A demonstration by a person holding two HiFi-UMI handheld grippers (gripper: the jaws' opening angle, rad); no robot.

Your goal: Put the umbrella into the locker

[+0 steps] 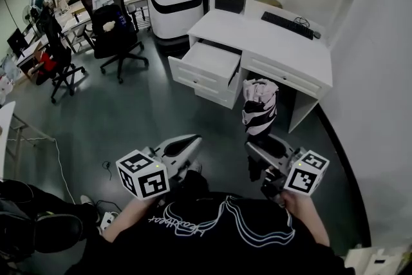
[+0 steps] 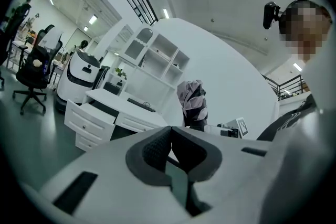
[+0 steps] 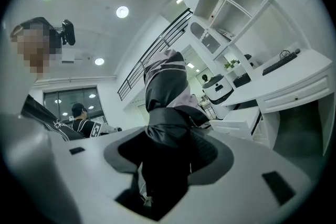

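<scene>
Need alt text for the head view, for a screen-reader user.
Seen from above, a person's right tongs grip a folded black-and-white umbrella, held upright, while the left tongs hold nothing. Ahead stands a white desk with one drawer pulled open and a keyboard on top.

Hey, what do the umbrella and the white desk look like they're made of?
Umbrella: probably thin woven fabric, matte, black with pale panels. It bunches into soft folds and creases.
Desk: likely painted or laminated wood board with a smooth white finish and a slight sheen. The flat, even panels and crisp edges suggest this, but no grain or core shows to confirm it.
</scene>
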